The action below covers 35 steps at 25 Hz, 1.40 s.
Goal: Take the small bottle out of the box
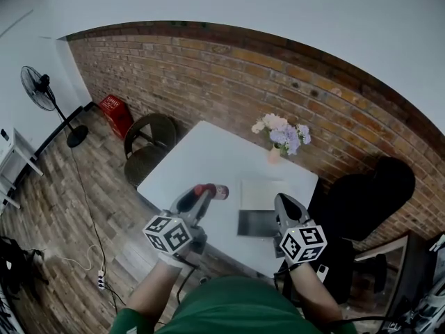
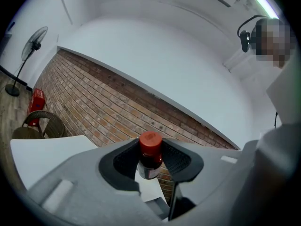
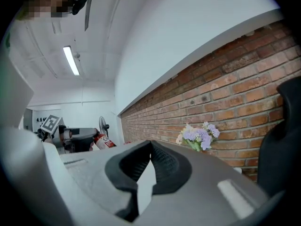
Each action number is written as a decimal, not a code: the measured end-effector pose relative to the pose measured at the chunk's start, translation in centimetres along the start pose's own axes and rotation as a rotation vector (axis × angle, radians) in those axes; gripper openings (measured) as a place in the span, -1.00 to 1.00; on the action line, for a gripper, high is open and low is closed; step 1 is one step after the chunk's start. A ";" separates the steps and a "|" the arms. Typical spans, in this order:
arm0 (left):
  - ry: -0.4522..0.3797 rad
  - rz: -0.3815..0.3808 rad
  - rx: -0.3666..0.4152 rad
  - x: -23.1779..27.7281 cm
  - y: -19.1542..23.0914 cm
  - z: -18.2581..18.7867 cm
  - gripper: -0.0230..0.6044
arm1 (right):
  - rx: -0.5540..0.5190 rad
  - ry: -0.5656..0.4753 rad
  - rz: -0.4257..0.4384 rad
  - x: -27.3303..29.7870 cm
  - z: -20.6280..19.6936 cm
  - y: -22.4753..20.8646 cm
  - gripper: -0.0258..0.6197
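Holding a small dark bottle with a red cap (image 2: 150, 155), my left gripper (image 1: 203, 193) has its jaws clamped on the bottle's two sides. In the left gripper view the red cap sticks out past the jaw tips. The bottle is out of the box. I see it up over the white table (image 1: 208, 155), off to the left of the open box (image 1: 256, 223).

The box rests near the table's front edge. It has a pale lid part toward the wall and a dark part toward me. My right gripper (image 1: 283, 200) is just beside the box's right side, and I cannot tell if it touches it. Its jaws are together at the tips, and nothing is between them in the right gripper view. That view also shows the left gripper and the bottle far off at the left.

A vase of pale and purple flowers (image 1: 281, 138) stands at the back of the table, close to the brick wall (image 1: 208, 75). A round brown wicker chair (image 1: 149, 147) stands by the table's left side. A black chair (image 1: 368, 193) stands at the right. A standing fan (image 1: 43, 92) and a red crate (image 1: 115, 114) are on the wooden floor (image 1: 62, 207), well apart from the table.
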<state>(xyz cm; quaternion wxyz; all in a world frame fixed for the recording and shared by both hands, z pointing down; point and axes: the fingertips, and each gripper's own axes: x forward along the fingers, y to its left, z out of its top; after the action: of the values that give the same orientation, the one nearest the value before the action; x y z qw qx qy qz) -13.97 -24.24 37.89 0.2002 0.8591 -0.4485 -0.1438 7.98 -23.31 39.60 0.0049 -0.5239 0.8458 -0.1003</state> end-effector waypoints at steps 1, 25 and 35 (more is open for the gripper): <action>-0.005 0.000 -0.001 -0.1 0.0 0.2 -0.45 | -0.005 -0.006 -0.003 0.0 0.3 -0.1 -0.91; 0.003 -0.088 -0.059 0.4 -1.6 0.8 -0.45 | -0.050 -0.046 -0.057 0.0 2.3 -1.7 -0.91; -0.006 -0.089 -0.105 0.4 -1.3 0.4 -0.45 | -0.035 -0.048 -0.018 -0.3 1.7 -1.5 -0.91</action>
<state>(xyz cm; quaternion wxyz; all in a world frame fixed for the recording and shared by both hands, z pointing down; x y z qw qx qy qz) -12.94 -24.00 36.91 0.2370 0.8662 -0.4022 -0.1783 9.64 -23.97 38.18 0.0149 -0.5338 0.8423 -0.0728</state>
